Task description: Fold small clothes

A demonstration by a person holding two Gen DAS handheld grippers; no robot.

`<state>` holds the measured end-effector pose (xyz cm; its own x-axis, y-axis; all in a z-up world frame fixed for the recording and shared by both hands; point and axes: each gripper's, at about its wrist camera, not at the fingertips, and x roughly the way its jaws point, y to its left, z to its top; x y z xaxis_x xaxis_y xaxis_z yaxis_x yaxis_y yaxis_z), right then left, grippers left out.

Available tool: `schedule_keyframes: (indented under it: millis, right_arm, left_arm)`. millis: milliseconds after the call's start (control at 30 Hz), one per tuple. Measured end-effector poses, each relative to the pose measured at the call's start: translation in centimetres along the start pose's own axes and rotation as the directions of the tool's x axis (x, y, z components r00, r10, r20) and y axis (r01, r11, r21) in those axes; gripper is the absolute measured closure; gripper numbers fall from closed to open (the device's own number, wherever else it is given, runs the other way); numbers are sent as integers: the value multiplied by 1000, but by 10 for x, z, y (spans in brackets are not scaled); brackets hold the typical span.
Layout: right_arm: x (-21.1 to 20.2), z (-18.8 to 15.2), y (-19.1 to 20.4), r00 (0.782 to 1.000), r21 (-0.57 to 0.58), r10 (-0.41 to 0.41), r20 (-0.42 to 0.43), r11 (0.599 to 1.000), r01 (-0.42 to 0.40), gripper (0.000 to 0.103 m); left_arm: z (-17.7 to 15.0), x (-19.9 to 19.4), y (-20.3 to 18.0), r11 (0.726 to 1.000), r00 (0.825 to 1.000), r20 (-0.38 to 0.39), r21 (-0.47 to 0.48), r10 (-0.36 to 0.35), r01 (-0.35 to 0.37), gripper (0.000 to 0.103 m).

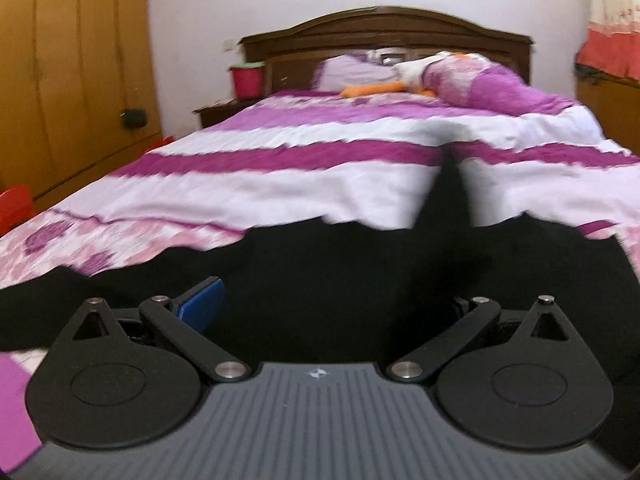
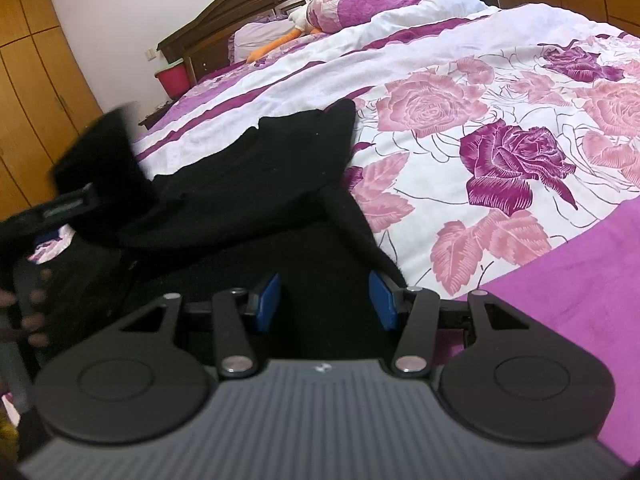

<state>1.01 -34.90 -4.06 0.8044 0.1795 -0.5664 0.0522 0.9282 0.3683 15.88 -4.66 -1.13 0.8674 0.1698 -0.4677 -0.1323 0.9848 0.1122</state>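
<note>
Black garment (image 2: 248,176) lies crumpled on the near part of the bed, spread over the floral bedspread (image 2: 500,128); in the right wrist view we note one pointed corner reaching up toward the striped band of the cover and another fold trailing down toward the camera. In the left wrist view the same dark cloth (image 1: 320,280) fills the lower middle of the frame, with a narrow strip of it rising toward the headboard.

Right gripper (image 2: 326,300): we see both blue pads, set apart, with black fabric filling the gap between them. Whether the pads press on the cloth we cannot tell.

Left gripper (image 1: 332,300): its jaws are spread wide over the cloth. Only one blue pad (image 1: 202,304) shows clearly; the other side is lost against the black fabric. We see nothing clamped. The frame is motion-blurred. From the right wrist view this gripper (image 2: 92,168) appears at the left edge, blurred, with fingers of the person's hand (image 2: 34,312) below it on the handle.

Surroundings: wooden headboard (image 1: 384,28) at the far end, pillows and an orange-and-white plush toy (image 1: 384,84) near it, a red bucket (image 1: 248,80) on the nightstand, and a wooden wardrobe (image 1: 76,72) along the left wall.
</note>
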Motion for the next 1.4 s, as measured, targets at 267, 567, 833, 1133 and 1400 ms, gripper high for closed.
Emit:
schedule_keyframes:
  millis: [267,567,833,1133,1400]
  right_arm:
    - [-1,2,3,1000,-5,-12,-9,1000,12,52]
    - [-12,27,6,999,11,23,-23,1000,-22,50]
    - [28,67,11,1000,-59,-11,-3,998,11,50]
    - [103,104,-6,998,-70,-63,3,996,63,51]
    - [133,116,-17,999,9,24,22,1000,-24,49]
  left_arm:
    - [-18,4,59,996,996,-81,-89,25,-32,0]
    - [-8,16,76,995,991,-111,-77,-77,69,1]
    - [-11,24,73,987,981,-113,-21,-159,158,20]
    - [-16,53,78,973,966,-171,-159,-196,169,20]
    - [-17,57,69,960,959,-140,-172,-247,222,30]
